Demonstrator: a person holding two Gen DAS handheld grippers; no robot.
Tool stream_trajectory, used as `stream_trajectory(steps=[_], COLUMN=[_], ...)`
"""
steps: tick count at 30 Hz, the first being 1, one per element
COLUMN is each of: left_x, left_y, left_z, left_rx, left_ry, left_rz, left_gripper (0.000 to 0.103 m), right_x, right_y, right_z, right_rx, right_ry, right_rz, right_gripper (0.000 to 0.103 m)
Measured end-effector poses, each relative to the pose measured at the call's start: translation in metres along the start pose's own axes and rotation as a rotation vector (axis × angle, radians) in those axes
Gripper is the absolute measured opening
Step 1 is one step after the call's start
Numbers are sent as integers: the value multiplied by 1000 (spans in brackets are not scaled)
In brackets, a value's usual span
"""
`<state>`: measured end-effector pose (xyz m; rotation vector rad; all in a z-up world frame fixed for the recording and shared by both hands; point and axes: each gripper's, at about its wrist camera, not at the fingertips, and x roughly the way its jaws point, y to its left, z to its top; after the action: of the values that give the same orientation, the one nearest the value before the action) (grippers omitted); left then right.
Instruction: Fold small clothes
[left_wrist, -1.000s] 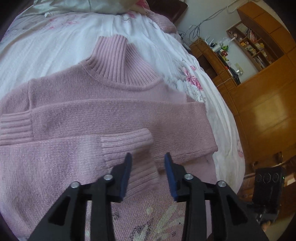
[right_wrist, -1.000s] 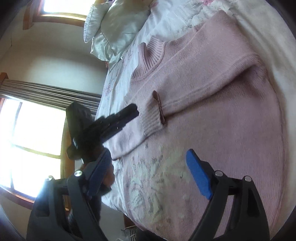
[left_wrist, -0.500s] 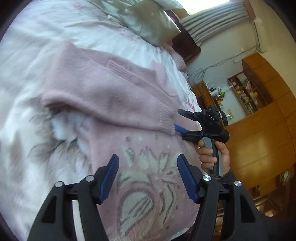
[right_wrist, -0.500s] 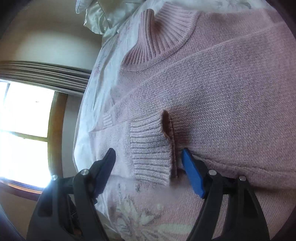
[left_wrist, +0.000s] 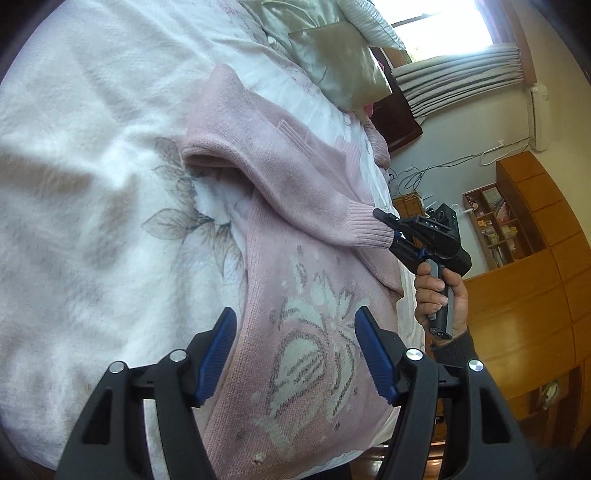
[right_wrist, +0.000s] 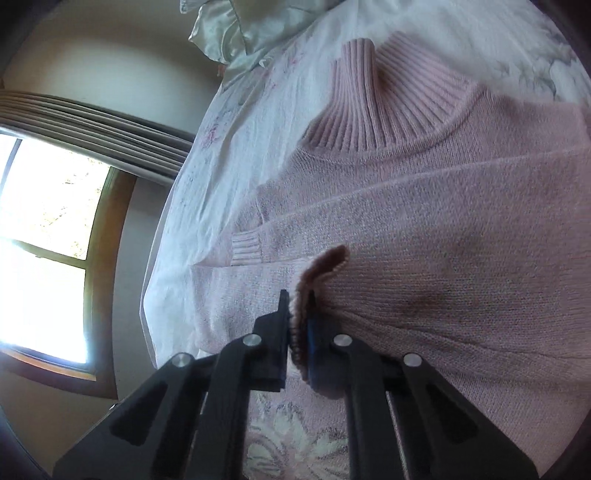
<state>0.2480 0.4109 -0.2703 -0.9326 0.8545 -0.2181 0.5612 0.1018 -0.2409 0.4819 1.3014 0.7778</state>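
A pink knitted sweater (left_wrist: 306, 229) with a white flower pattern lies on the white bedspread (left_wrist: 85, 155), both sleeves folded across its chest. My left gripper (left_wrist: 295, 354) hovers open above the flowered lower front, holding nothing. In the right wrist view, my right gripper (right_wrist: 297, 328) is shut on the ribbed sleeve cuff (right_wrist: 325, 266), lifting its edge off the sweater body (right_wrist: 461, 258). The ribbed turtleneck collar (right_wrist: 380, 110) points away above it. From the left wrist view the right gripper (left_wrist: 393, 230) pinches the cuff (left_wrist: 369, 229), held by a person's hand (left_wrist: 439, 295).
Pillows (left_wrist: 340, 55) lie at the head of the bed. A wooden wardrobe and shelves (left_wrist: 517, 236) stand beyond the bed's right edge. A window with curtains (right_wrist: 55, 229) is on the other side. The bedspread left of the sweater is bare.
My right gripper moved in and shut on the sleeve cuff, raising its edge. My left gripper drew back from the cuff to the sweater's lower part and opened wider.
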Motion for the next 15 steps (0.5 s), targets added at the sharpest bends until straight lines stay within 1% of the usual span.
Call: stream_trajectory(steps=[3,7,10,15], left_x=[-1,-3,0,6], left_y=[-1,-6,-11,-21], left_z=[2,4,6,7], left_rx=[5,21,33,53], left_ry=[-2,-2,3,15], left_rz=[4,14,16,17], left_gripper=[67,67,67,67], right_x=[-32,-91,-125,-159], right_y=[12,22,13,-27], right_z=[12,24,31,33], right_rx=[-32,-92,-88,-50], right_ry=[-53,-153,-207,-241], right_rz=[9,-27,-55,-114], right_gripper=[6,6,6,6])
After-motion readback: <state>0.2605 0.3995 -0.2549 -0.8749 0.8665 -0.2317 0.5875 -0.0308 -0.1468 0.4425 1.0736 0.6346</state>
